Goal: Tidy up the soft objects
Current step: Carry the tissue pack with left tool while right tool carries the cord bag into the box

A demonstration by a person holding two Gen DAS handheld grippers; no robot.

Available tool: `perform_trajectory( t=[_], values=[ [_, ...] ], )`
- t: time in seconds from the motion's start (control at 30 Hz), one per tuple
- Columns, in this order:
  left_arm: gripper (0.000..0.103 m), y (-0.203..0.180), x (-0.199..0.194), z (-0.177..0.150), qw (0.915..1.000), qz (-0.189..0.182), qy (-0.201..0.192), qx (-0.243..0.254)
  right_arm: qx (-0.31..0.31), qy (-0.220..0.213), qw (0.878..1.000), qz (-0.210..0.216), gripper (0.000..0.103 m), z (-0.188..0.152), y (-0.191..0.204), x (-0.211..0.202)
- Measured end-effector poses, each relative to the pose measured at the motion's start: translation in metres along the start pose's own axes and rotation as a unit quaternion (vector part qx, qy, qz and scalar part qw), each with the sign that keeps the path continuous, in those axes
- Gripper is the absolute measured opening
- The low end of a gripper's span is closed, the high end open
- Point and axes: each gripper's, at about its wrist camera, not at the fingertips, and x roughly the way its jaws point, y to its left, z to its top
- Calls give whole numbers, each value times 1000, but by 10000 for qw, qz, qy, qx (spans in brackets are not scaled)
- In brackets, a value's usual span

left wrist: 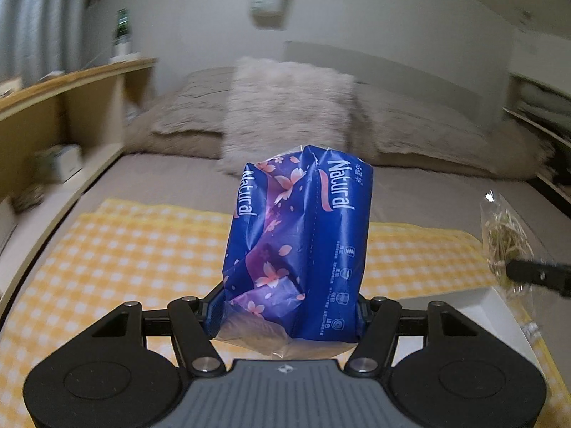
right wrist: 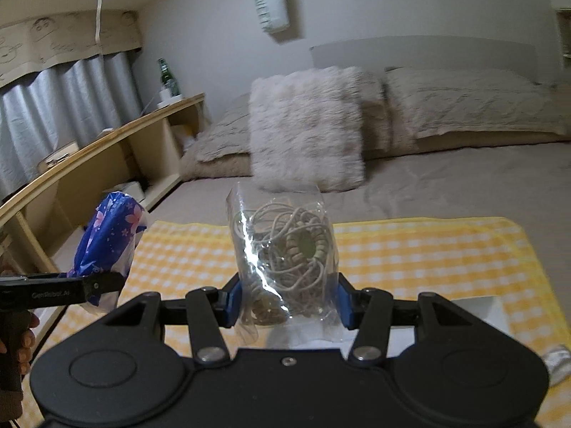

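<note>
Both grippers were loaded: left gripper [left wrist: 287, 315] pinched a blue tissue pack [left wrist: 298, 246] by its bottom end, right gripper [right wrist: 287, 301] squeezed a clear bag [right wrist: 283, 260] of cord. Both were held up over the yellow cloth [left wrist: 107, 256] on the bed. My take: keep the squeeze gentle, since both packs are squishy and could slip or crumple, and lower them flat. A white box [left wrist: 499, 317] sat low right, probably the drop spot. Fluffy pillow [right wrist: 307, 128] and the shelf [right wrist: 107, 149] were well apart, so nothing really blocked the way.
</note>
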Motion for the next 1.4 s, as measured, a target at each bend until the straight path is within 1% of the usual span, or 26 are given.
perform_trajectory(
  t=[0.13, 0.27, 0.37, 0.43, 0.57, 0.67, 0.73, 0.8, 0.87, 1.0, 1.07, 1.1, 1.27, 1.33, 1.4],
  values=[
    [65, -27, 7, -5, 9985, -259, -29, 482, 96, -35, 9996, -267, 52, -2, -28, -14],
    [65, -59, 19, -12, 9922, -445, -78, 1163, 236, -46, 9984, -506, 52, -5, -54, -26],
    [65, -86, 29, -20, 9827, -608, -104, 1747, 359, -32, 9972, -662, 52, -7, -72, -31],
    [65, -103, 38, -26, 9758, -766, -47, 2048, 422, 16, 9962, -765, 52, -10, -82, -31],
    [65, -133, 56, -38, 9610, -998, 142, 2574, 520, 274, 9929, -1036, 52, -15, -102, -23],
    [65, -157, 71, -48, 9453, -1102, 185, 3064, 639, 510, 9891, -1225, 52, -20, -118, -15],
    [65, -169, 80, -53, 9336, -1072, 88, 3419, 735, 633, 9868, -1299, 52, -24, -128, -9],
    [65, -180, 88, -61, 9172, -988, -25, 3859, 818, 736, 9845, -1366, 52, -26, -136, -2],
    [65, -191, 96, -69, 9034, -1034, -21, 4162, 881, 798, 9824, -1438, 52, -28, -144, 4],
    [65, -211, 113, -82, 8731, -1322, -38, 4692, 1011, 827, 9799, -1510, 52, -30, -154, 15],
    [65, -218, 120, -86, 8626, -1488, -23, 4836, 1014, 869, 9793, -1520, 52, -30, -157, 24],
    [65, -222, 124, -89, 8559, -1563, -20, 4929, 1001, 910, 9790, -1523, 52, -30, -158, 28],
    [65, -235, 143, -103, 8165, -1849, -44, 5469, 915, 1160, 9766, -1564, 52, -33, -166, 49],
    [65, -236, 153, -106, 8058, -1833, -30, 5631, 879, 1268, 9750, -1601, 52, -34, -168, 56],
    [65, -234, 161, -107, 7990, -1827, -14, 5729, 852, 1361, 9737, -1617, 52, -35, -171, 62]
  ],
)
